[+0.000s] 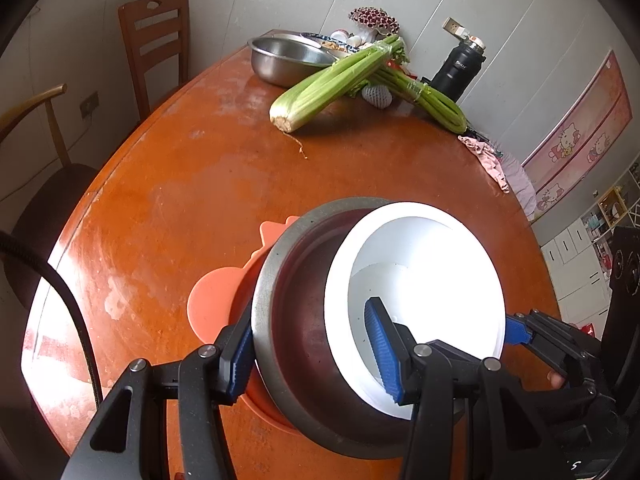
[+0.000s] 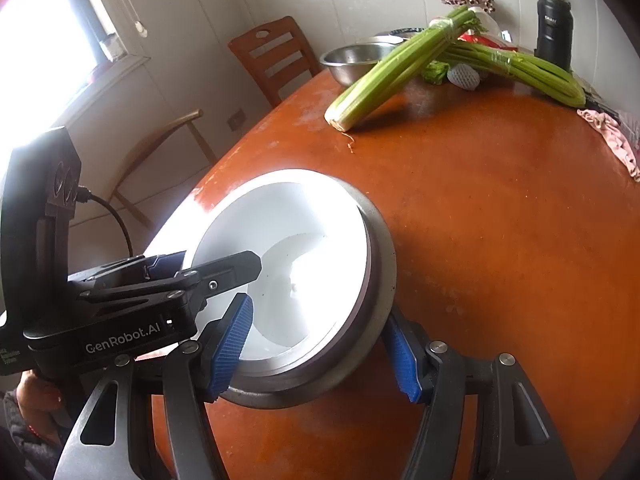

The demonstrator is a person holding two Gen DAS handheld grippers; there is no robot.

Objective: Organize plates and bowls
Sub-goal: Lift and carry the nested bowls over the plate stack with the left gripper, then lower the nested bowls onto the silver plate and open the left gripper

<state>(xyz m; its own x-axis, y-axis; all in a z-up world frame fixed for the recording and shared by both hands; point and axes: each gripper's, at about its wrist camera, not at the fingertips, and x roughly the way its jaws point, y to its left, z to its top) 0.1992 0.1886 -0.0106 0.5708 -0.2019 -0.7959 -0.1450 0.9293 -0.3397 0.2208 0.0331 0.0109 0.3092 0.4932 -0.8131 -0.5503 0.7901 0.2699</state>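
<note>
I have both grippers clamped on one stack. My left gripper (image 1: pixel 316 348) pinches the steel bowl (image 1: pixel 304 320) and the white bowl (image 1: pixel 416 292) nested in it, one pad outside the steel, one inside the white. My right gripper (image 2: pixel 320 344) grips the opposite side likewise. An orange plate (image 1: pixel 216 304) sits beneath. Celery (image 1: pixel 332 80) lies at twelve o'clock, a second steel bowl (image 1: pixel 284 60) beyond.

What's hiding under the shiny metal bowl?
An orange plastic piece peeks out from under the steel bowl. A white bowl sits inside it. Most of the orange piece is covered.
</note>
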